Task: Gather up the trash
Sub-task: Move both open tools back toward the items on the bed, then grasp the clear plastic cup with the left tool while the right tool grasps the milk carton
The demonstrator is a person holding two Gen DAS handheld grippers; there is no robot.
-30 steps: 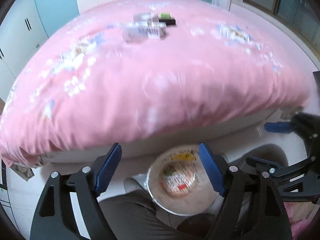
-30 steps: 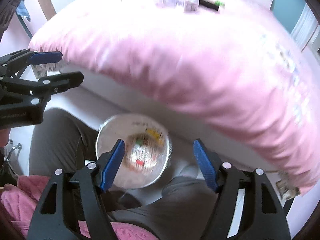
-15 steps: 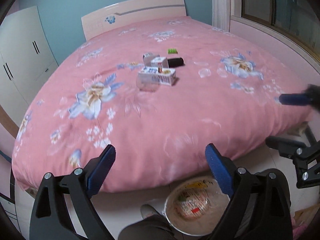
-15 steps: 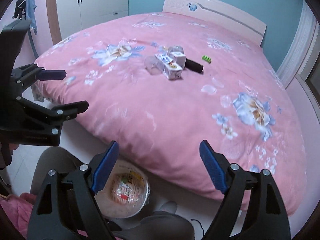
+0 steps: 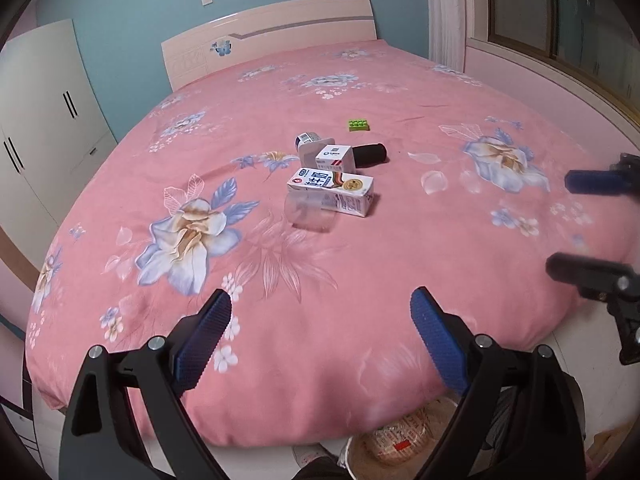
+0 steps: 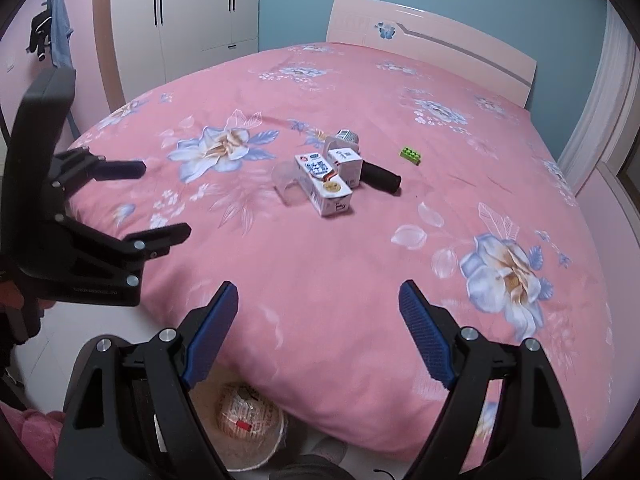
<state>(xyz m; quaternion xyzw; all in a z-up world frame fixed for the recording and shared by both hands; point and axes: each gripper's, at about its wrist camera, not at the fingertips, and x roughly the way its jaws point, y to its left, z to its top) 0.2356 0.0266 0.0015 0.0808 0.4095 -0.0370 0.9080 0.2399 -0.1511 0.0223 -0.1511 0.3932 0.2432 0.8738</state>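
A cluster of trash lies in the middle of the pink bed: a milk carton (image 5: pixel 334 190) (image 6: pixel 325 188), a clear plastic cup (image 5: pixel 310 212) (image 6: pixel 286 184) on its side, a small white box (image 5: pixel 334 158) (image 6: pixel 346 160), a small can (image 5: pixel 306 138) (image 6: pixel 346 135), a black cylinder (image 5: pixel 370 154) (image 6: pixel 382 178) and a green toy brick (image 5: pixel 359 124) (image 6: pixel 411 155). My left gripper (image 5: pixel 320 340) is open and empty over the bed's near edge. My right gripper (image 6: pixel 318 330) is open and empty too. A lined trash bin (image 5: pixel 396 444) (image 6: pixel 248 424) stands on the floor below.
The bed (image 5: pixel 360 80) with a floral cover fills the view, headboard (image 5: pixel 272 36) at the back. White wardrobes (image 6: pixel 192 8) stand on the left, a window (image 5: pixel 560 12) on the right. My legs and a pink cloth (image 6: pixel 32 436) are at the bottom.
Both grippers have risen and tilted up from the trash bin toward the bed top. The bin has slid to the bottom edge. Both stay open and empty.
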